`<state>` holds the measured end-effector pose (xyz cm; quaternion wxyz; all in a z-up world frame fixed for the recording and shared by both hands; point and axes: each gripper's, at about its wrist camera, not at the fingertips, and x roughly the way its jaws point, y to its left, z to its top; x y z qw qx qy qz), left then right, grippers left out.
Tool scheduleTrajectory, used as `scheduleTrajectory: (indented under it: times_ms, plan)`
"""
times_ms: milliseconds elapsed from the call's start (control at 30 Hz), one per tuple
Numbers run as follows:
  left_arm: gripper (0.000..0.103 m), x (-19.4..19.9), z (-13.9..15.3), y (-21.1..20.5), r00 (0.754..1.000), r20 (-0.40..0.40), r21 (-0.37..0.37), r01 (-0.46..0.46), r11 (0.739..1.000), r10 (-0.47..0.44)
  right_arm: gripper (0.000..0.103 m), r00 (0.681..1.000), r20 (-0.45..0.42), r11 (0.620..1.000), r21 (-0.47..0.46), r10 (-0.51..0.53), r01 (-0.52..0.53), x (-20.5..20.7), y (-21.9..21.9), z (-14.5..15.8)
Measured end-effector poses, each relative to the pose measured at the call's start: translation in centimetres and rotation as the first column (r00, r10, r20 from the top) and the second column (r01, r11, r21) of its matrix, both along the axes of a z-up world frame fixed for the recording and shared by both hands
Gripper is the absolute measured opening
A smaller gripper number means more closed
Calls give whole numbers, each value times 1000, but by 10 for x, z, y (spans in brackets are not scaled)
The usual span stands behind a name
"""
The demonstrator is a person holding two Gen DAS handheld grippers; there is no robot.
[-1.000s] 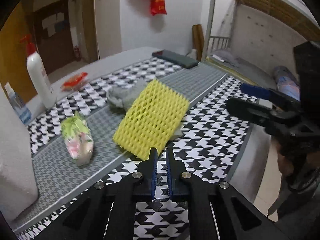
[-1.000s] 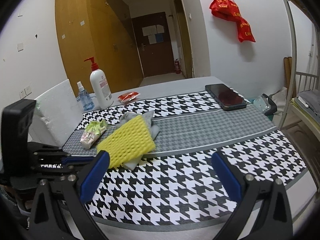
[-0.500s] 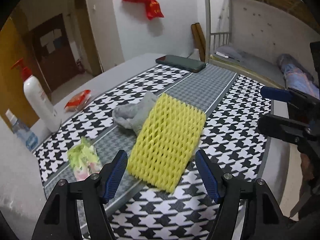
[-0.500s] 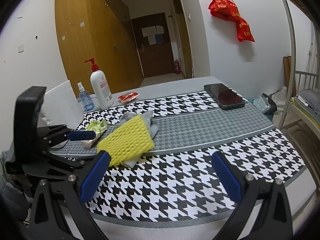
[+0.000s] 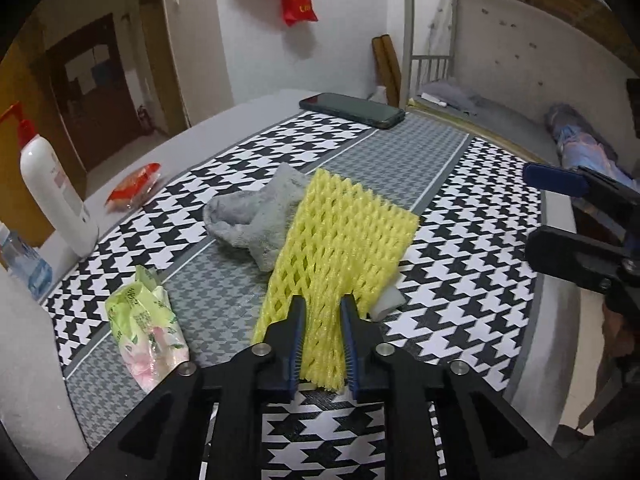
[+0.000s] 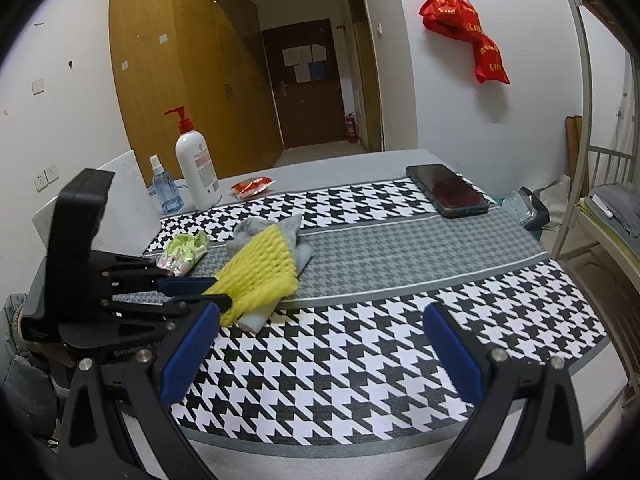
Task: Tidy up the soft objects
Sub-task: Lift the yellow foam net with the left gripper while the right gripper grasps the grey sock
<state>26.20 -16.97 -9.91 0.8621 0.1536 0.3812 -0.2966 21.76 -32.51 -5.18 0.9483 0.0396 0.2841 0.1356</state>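
A yellow foam net [image 5: 340, 240] lies on the houndstooth table mat [image 5: 460, 260], partly over a grey sock [image 5: 256, 210] and a white foam piece [image 5: 386, 304]. My left gripper [image 5: 322, 332] is shut on the near edge of the yellow foam net; it also shows in the right wrist view [image 6: 208, 292] gripping the net [image 6: 260, 272]. My right gripper [image 6: 316, 356] is open and empty above the mat's near edge; its fingers [image 5: 556, 182] show at the right of the left wrist view. A green and pink soft packet [image 5: 144, 328] lies to the left.
A white pump bottle [image 6: 196, 168], a small blue spray bottle [image 6: 162, 188] and a red packet [image 6: 252, 186] stand at the table's far left. A dark phone [image 6: 448, 190] lies at the far right. A white foam block [image 5: 24, 380] stands at the left edge.
My left gripper opened wide half a second ago, moved forward and has now closed on the near edge of the yellow foam net. The right gripper has stayed open and still.
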Motion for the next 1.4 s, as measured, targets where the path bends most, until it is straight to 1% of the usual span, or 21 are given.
scheduleTrajectory:
  times_ms: [100,233,333,433,500,733,800,900,967,1067,1133,1233,1333,1400]
  plan:
    - [10,-4,3,3,1000,-3,-30,8,1000,-8,103,1000,0,1000,-7,-1,1,1,1,1]
    - [10,-14,18,14,1000,21,-95,-2,995,4,103,1000,1,1000,-20,2,-2,1,5,3]
    - [10,-24,32,28,999,45,-143,-21,989,28,103,1000,1,999,-31,7,-7,1,8,3]
    - [10,-38,47,49,996,65,-203,-48,978,62,103,1000,3,999,-35,9,-9,2,10,3]
    - [10,-45,53,61,993,82,-225,-68,972,88,103,1000,-1,999,-33,11,-11,4,13,3]
    - [10,-52,56,93,977,100,-228,-163,960,190,103,998,-10,998,-32,60,-60,14,33,5]
    - [10,-53,57,106,967,103,-240,-202,950,232,103,997,-11,997,-44,70,-71,18,41,7]
    - [10,-56,55,121,948,116,-225,-266,937,297,103,996,-20,994,-58,91,-92,28,53,9]
    - [10,-60,52,128,939,116,-224,-293,929,324,103,994,-24,992,-59,106,-108,36,60,12]
    - [10,-66,48,136,931,109,-222,-317,922,347,103,991,-42,990,-59,125,-127,50,71,18]
    - [10,-66,45,137,930,104,-218,-323,921,351,103,986,-55,985,-64,156,-159,59,81,20]
    - [10,-67,42,139,922,104,-211,-347,914,374,103,985,-50,979,-116,163,-168,68,95,21]
    - [10,-66,40,138,918,102,-211,-356,910,383,103,987,-73,974,-164,143,-154,82,105,17]
    - [10,-67,38,136,919,102,-206,-355,912,381,103,984,-90,972,-168,152,-166,91,107,12]
